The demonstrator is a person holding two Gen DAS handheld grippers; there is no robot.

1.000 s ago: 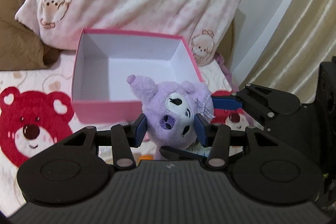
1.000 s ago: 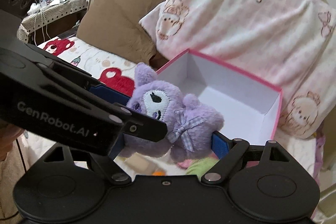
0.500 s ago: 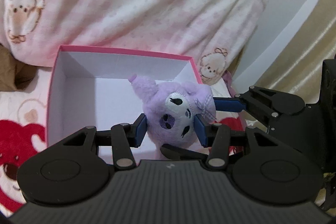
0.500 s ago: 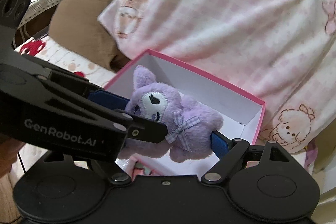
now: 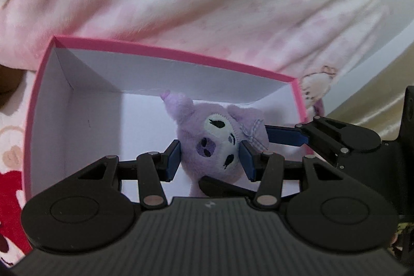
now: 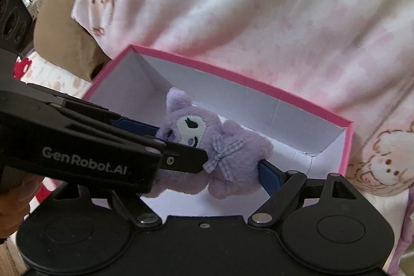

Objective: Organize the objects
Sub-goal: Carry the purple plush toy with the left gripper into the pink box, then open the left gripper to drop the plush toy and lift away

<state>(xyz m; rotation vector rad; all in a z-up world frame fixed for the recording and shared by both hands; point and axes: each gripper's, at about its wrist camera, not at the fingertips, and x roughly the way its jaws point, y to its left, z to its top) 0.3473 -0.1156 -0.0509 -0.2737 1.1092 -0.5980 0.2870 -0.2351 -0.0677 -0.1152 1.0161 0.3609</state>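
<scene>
A pink box [image 5: 165, 51] with white inner walls lies open on the bed [image 5: 10, 146], its far side pressed against a large pink-and-white pillow [image 5: 207, 4] printed with small cartoon animals. Nothing shows on the bare parts of the box's white floor; the only thing within its outline is a purple plush toy [image 5: 209, 144], which hangs over the right-hand part of the interior, near the far wall, held by both tools at once. Whether the toy's underside already touches the box floor cannot be told, since the tools cover it from below. The left gripper [image 5: 211, 159] has its blue-padded jaws closed on the toy's head, one pad on each side of the white embroidered face. The right gripper [image 6: 207, 159] has its jaws set wide and clamped across the toy's body: one blue pad presses the right flank below the gingham bow, while the other side is hidden behind the left tool's black arm, which crosses in front. In the right wrist view the toy lies tilted, one pointed ear up toward the box's far wall and its face turned to the camera. A brown cushion [image 6: 64, 30] sits to the left of the pillow, behind the box's left corner, and the bedsheet beside the box carries a red bear print [image 5: 11, 198]. A hand [image 6: 11, 201] shows at the lower left edge of the right wrist view.
</scene>
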